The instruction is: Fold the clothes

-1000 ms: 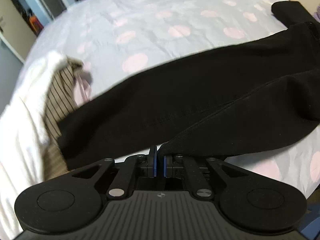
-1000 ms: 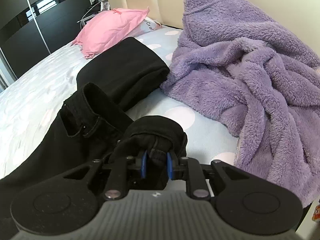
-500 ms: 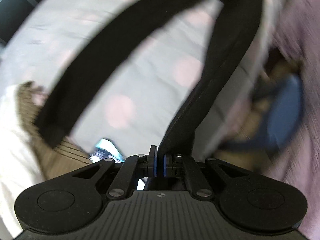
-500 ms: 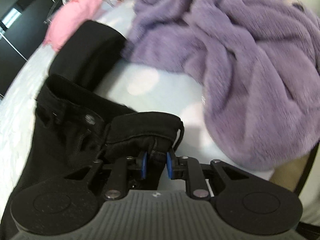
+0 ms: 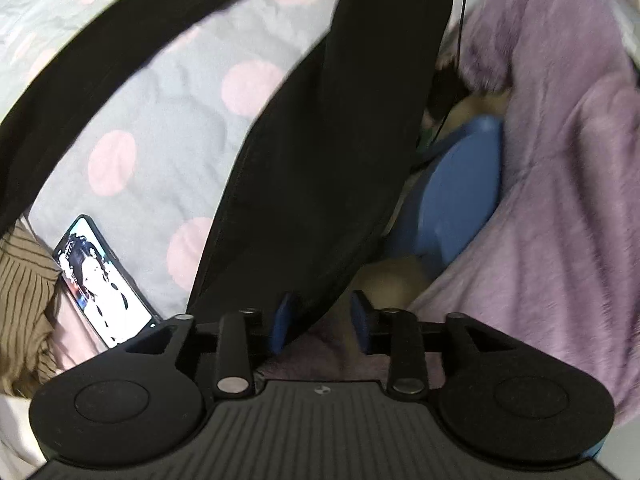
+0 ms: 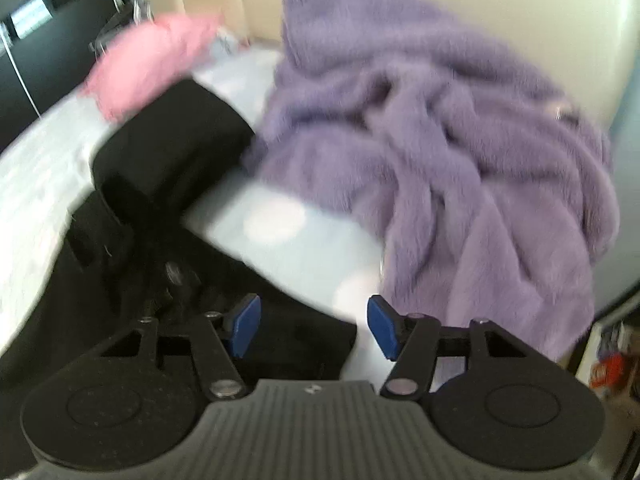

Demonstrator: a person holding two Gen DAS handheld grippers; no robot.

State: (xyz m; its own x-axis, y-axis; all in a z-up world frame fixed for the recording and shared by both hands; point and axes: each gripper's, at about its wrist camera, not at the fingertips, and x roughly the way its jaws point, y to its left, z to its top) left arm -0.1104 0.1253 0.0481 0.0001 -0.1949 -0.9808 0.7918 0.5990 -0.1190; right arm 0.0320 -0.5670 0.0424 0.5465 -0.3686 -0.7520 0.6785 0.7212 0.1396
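Draping black denim trousers beside fuzzy purple fleece.

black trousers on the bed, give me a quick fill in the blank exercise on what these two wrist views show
1. The fluffy blanket heaped by the black trousers is ____ in colour.
2. In the left wrist view a lit ____ lies on the dotted bedsheet beside the striped cloth.
3. The pillow at the far end of the bed is ____.
4. The right gripper has its jaws apart, and its pads are ____ in colour.

Missing words: purple; phone; pink; blue
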